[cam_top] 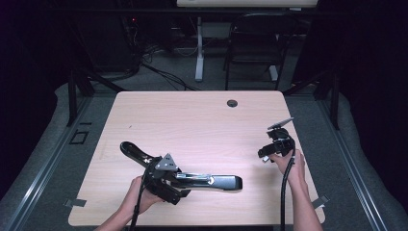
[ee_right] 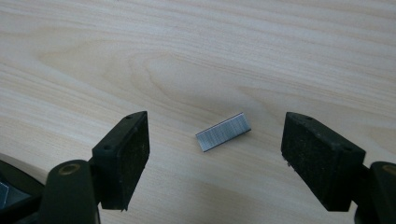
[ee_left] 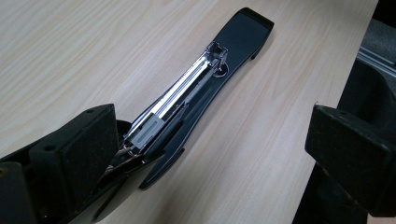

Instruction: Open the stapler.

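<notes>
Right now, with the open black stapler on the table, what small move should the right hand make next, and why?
Probably lower the right tongs and close them on the short silver strip of staples. It lies flat on the light wooden table between the open pads, untouched, and the open black stapler shows a bare loading channel.

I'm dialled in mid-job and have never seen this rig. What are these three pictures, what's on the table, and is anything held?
A person works at a wooden table with a hand-held two-jaw gripper in each hand. The high view looks down from above; the other two look along each gripper's own jaws. The left gripper sits at the hinge end of an opened black stapler, whose metal staple channel is exposed; its jaws stand wide. The right gripper hangs open over a loose strip of staples lying on the table. Nothing is gripped.
</notes>
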`<action>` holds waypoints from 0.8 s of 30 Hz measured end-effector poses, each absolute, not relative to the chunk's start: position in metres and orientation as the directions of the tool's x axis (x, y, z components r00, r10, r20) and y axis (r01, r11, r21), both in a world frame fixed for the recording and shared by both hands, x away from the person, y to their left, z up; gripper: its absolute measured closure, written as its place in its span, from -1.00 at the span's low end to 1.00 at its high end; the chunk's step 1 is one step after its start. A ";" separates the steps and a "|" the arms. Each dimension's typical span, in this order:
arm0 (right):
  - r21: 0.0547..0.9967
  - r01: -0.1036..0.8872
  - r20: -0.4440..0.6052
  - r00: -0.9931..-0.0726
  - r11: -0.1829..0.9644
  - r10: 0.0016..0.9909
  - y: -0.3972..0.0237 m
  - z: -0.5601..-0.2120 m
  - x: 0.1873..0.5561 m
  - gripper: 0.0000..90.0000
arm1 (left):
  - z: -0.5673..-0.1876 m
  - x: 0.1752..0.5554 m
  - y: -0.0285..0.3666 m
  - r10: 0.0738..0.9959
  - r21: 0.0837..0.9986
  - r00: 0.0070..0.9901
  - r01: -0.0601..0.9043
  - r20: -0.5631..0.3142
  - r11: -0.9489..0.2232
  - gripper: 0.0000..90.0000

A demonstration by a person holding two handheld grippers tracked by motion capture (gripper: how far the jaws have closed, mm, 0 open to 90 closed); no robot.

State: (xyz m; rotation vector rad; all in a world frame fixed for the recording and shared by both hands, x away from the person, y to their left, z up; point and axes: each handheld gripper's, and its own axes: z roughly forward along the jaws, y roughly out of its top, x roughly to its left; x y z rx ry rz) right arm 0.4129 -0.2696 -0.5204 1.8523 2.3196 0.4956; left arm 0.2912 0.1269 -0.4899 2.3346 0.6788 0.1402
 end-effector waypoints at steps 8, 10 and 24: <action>0.311 0.933 0.071 -0.210 0.178 0.975 -0.267 -0.526 0.416 -0.35 | -0.488 0.290 0.126 0.491 0.659 0.868 0.414 -0.076 -0.628 -0.93; 0.321 0.933 0.073 -0.196 0.163 0.978 -0.267 -0.528 0.416 -0.29 | -0.488 0.289 0.124 0.488 0.659 0.870 0.410 -0.074 -0.631 -0.93; 0.278 0.950 0.005 -0.153 0.146 0.988 -0.263 -0.540 0.426 -0.08 | -0.491 0.288 0.117 0.464 0.649 0.883 0.396 -0.073 -0.650 -0.94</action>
